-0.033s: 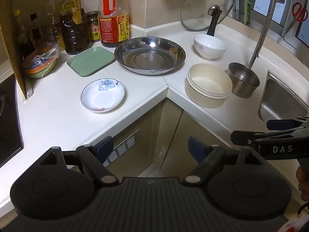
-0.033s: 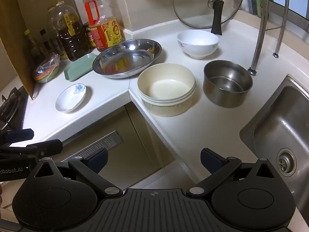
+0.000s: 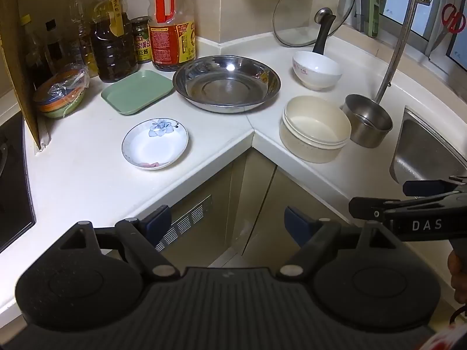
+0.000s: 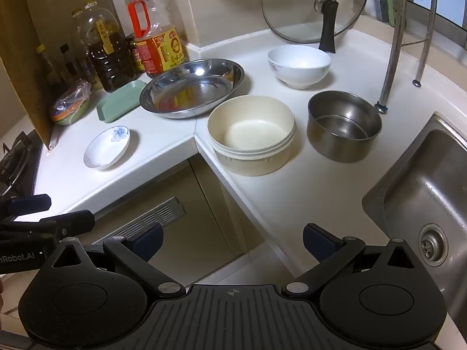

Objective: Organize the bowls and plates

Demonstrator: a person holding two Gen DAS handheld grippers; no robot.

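Observation:
On the white corner counter (image 3: pixel 87 180) lie a small flowered saucer (image 3: pixel 154 144) (image 4: pixel 106 147), a green square plate (image 3: pixel 137 91) (image 4: pixel 119 102), a wide steel basin (image 3: pixel 226 83) (image 4: pixel 191 87), a white bowl (image 3: pixel 316 70) (image 4: pixel 299 64), stacked cream bowls (image 3: pixel 315 128) (image 4: pixel 251 137) and a small steel pot (image 3: pixel 366 119) (image 4: pixel 344 125). My left gripper (image 3: pixel 227 223) is open and empty, held off the counter's front edge. My right gripper (image 4: pixel 232 240) is open and empty, before the counter, near the cream bowls.
Oil and sauce bottles (image 3: pixel 170 23) stand at the back left beside a wrapped bowl (image 3: pixel 59 93). A glass lid (image 3: pixel 315 11) leans on the back wall. A sink (image 4: pixel 426 204) lies at the right, a stove (image 3: pixel 11 180) at the left. A faucet pipe (image 4: pixel 394 40) rises near the pot.

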